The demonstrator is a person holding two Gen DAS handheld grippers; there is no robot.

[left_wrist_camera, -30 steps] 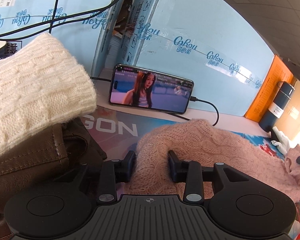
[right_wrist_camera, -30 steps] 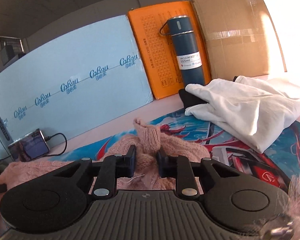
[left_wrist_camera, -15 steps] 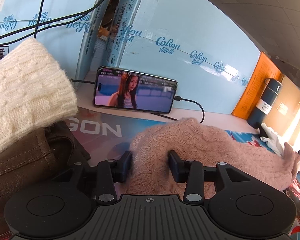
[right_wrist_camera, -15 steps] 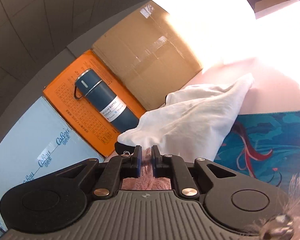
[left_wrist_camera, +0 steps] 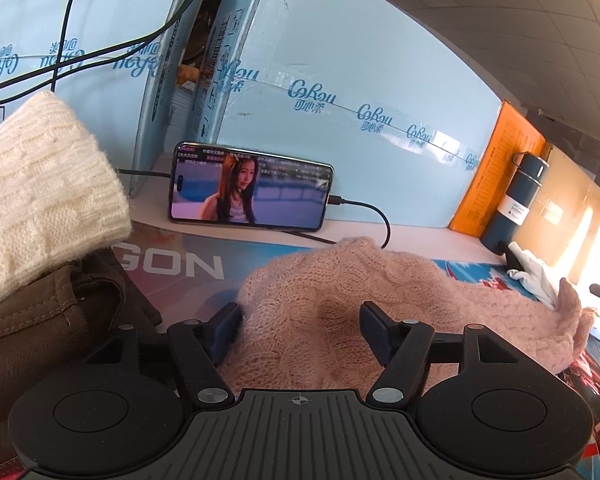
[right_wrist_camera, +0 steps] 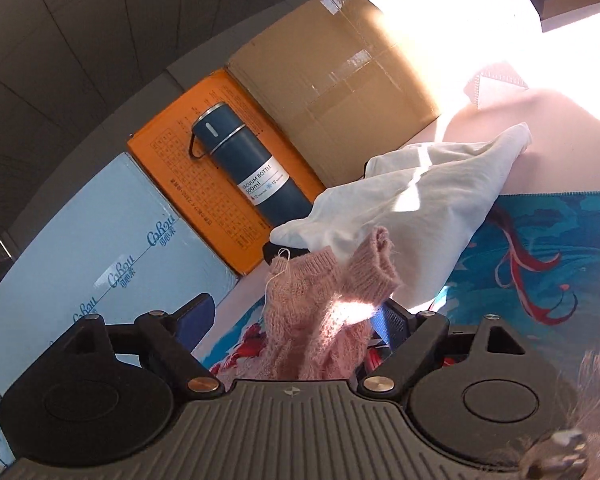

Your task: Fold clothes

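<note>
A printed blue desk mat [right_wrist_camera: 540,248] backed by pale blue cartons [left_wrist_camera: 340,80]; only the left view shows the one lit phone [left_wrist_camera: 252,192] ahead, only the right the one crumpled white cloth [right_wrist_camera: 412,208]. The left gripper [left_wrist_camera: 300,320] and right gripper [right_wrist_camera: 296,316] have both just been opening; each stands wide, the fuzzy pink knitted sweater [left_wrist_camera: 340,300] loose between its jaws.

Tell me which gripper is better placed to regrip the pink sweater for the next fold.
Probably the left gripper: its jaws, just opened, straddle the pink sweater body squarely. The right gripper, also just opened, is rolled sideways with only the loose cuff end between its jaws.
</note>
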